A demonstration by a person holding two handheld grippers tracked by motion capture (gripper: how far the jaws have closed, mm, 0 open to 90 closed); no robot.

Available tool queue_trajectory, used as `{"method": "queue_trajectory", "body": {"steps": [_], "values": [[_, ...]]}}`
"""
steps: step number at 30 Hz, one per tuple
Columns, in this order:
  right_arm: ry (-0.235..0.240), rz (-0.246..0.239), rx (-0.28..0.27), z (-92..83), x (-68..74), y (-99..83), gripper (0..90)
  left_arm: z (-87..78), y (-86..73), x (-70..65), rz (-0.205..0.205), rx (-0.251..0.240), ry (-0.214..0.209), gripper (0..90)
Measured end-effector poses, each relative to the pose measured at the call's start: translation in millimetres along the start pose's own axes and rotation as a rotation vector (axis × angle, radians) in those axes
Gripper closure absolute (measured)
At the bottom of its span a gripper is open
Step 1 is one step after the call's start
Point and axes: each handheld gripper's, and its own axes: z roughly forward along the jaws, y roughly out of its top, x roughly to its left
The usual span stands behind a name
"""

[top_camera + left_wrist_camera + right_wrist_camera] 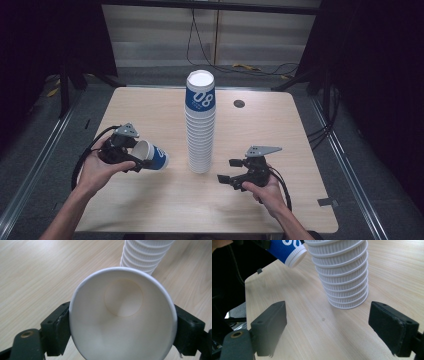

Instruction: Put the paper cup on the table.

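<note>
Two pairs of tongs are at work over the pale wooden tabletop (150,107), one in each of the person's hands. The left tongs (131,159) are clenched on a single paper cup (151,156), blue-sleeved with white lettering, which they hold tipped on its side, just above the wood, near the left front part of the tabletop. Its open mouth faces back toward the hand and its white base points toward the middle of the tabletop. From the left gripper view the cup's (123,320) white inside and round bottom look straight back at me, with a black jaw pressed against the rim on either side. A tall stack of cups (200,125) stands upright at the centre of the tabletop, ribbed white rims piled one over another, with the topmost cup showing a blue sleeve and a large white number. The held cup sits to the left of the stack's foot, near it but apart. The right tongs (231,171) hover low to the right of the stack, released, jaws spread wide with nothing between them. In the right gripper view the two black jaws frame bare wood, the bottom of the stack (343,275) stands just beyond them, and the held cup's (287,251) base pokes in at the upper left. A small dark round fitting (239,104) sits in the tabletop behind the stack, toward the far right.
</note>
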Motion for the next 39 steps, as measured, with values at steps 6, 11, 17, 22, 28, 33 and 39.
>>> {"method": "queue_trajectory", "body": {"steps": [6, 11, 17, 22, 28, 33, 39], "values": [[0.005, 0.006, -0.001, 2.0, 0.9, -0.1, 14.4, 2.0, 1.1, 11.9, -0.025, 0.063, 0.011, 16.6], [0.000, 0.002, 0.007, 2.6, 1.2, -0.2, 14.4, 9.8, 5.4, 24.9, -0.034, 0.121, 0.045, 16.5], [-0.003, 0.000, 0.010, 2.2, 1.8, -0.4, 14.4, 22.4, 6.3, 34.3, -0.029, 0.168, 0.087, 16.6], [0.001, 0.001, 0.018, 4.0, 2.5, -1.2, 14.5, 26.9, 4.6, 42.8, -0.056, 0.205, 0.096, 16.2], [0.001, -0.005, 0.026, 7.0, 3.4, -1.6, 14.5, 30.8, 5.3, 53.0, -0.058, 0.255, 0.112, 15.6], [0.004, 0.001, 0.032, 7.9, 2.8, -1.8, 14.6, 33.6, 10.4, 52.4, -0.031, 0.296, 0.113, 15.2], [0.012, -0.006, 0.039, 9.0, 4.5, -2.1, 14.9, 45.1, 16.8, 46.6, -0.005, 0.288, 0.152, 13.8]]}}
